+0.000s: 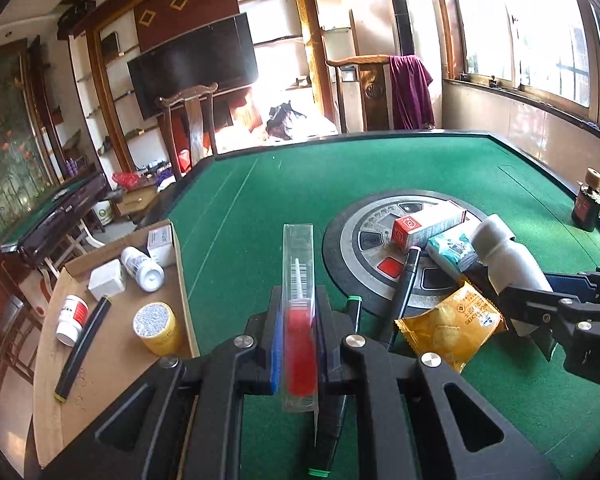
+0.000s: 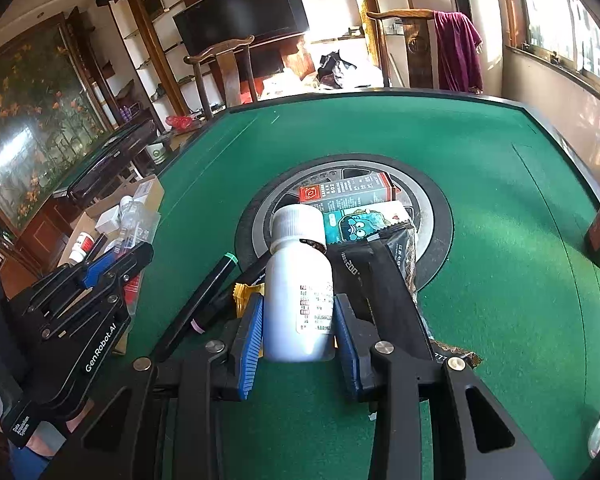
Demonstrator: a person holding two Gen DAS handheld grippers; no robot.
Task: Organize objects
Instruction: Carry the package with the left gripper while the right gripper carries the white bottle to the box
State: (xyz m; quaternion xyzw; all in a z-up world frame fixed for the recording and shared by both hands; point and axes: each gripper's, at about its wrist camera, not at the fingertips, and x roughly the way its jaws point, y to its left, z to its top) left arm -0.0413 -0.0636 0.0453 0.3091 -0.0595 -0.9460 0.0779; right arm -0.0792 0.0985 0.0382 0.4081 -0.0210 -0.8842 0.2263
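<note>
Right now your left hand-held gripper (image 1: 298, 344) is clamped on a clear plastic case (image 1: 299, 304) with a red tool inside, held above the near part of the green worktop (image 1: 268, 200), just right of the cardboard box (image 1: 100, 364) that holds small bottles and a black pen. Your right hand-held gripper (image 2: 298, 340) grips a white bottle (image 2: 298, 296) by its body, cap pointing far, over the pile near the round centre panel (image 2: 432, 208): a red-and-grey carton (image 2: 348, 192), a teal packet (image 2: 356, 226), a yellow snack packet (image 1: 452, 320) and black markers (image 2: 204, 300).
</note>
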